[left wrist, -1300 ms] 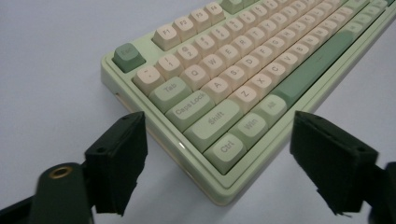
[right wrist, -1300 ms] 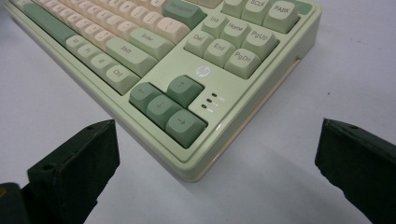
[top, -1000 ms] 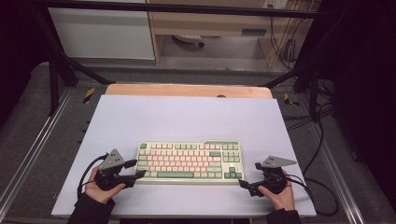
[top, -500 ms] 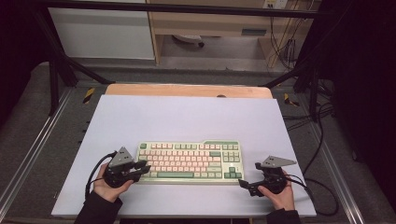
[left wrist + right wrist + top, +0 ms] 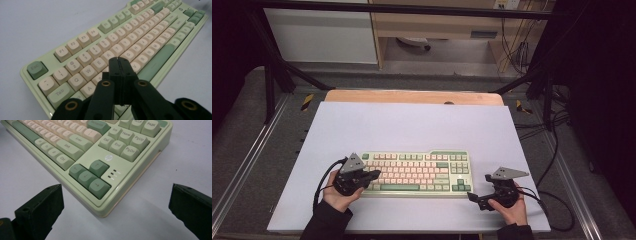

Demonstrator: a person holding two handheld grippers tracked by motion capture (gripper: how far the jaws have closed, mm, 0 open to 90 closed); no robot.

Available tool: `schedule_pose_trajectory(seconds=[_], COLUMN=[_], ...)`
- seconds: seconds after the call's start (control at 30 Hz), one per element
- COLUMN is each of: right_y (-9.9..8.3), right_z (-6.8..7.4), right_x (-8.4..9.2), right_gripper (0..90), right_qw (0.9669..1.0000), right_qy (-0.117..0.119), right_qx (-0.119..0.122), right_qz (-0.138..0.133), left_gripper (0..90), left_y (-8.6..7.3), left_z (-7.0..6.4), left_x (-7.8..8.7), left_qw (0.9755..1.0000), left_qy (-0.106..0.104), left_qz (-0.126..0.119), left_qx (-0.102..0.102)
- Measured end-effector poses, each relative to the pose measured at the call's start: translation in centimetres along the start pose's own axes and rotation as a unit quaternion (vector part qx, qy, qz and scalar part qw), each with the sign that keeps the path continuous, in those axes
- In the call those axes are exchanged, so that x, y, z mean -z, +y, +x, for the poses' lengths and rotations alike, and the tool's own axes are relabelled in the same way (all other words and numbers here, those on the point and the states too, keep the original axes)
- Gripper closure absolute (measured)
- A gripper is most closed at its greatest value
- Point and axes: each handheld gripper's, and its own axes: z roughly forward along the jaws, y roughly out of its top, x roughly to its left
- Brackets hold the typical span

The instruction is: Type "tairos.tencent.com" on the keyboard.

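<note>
A pale green keyboard (image 5: 417,172) with cream and green keys lies near the front of the white table top (image 5: 412,125). My left gripper (image 5: 373,174) hovers over the keyboard's left end. In the left gripper view the left gripper (image 5: 118,60) is shut above the letter keys (image 5: 110,53); its jaws have just been closing and nothing is between them. My right gripper (image 5: 478,192) sits just off the keyboard's front right corner. In the right gripper view the right gripper (image 5: 116,192) stands open, and the arrow keys (image 5: 90,176) and the corner of the keyboard (image 5: 130,177) lie ahead of its jaws.
A wooden strip (image 5: 412,96) borders the table's far edge. Metal rails (image 5: 257,145) run along both sides. Cables (image 5: 557,200) trail on the floor at the right. Bare table top stretches behind the keyboard.
My left gripper has moved right, from beside the keyboard's left end to over its keys, and its jaws have closed. The right gripper has stayed put.
</note>
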Motion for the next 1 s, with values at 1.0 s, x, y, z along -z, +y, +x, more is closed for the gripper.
schedule_pose_trajectory(seconds=[1.0], right_y=[0.0], right_z=[0.0], right_x=[0.0], right_gripper=[0.3], right_qw=[1.0000], right_qy=[0.001], right_qx=[-0.001], right_qz=[0.001], left_gripper=[89.8], left_y=[2.5], left_z=[-1.2], left_x=[-4.7], left_qw=[0.9999], left_qy=[-0.005], left_qz=[0.015], left_qx=[-0.004])
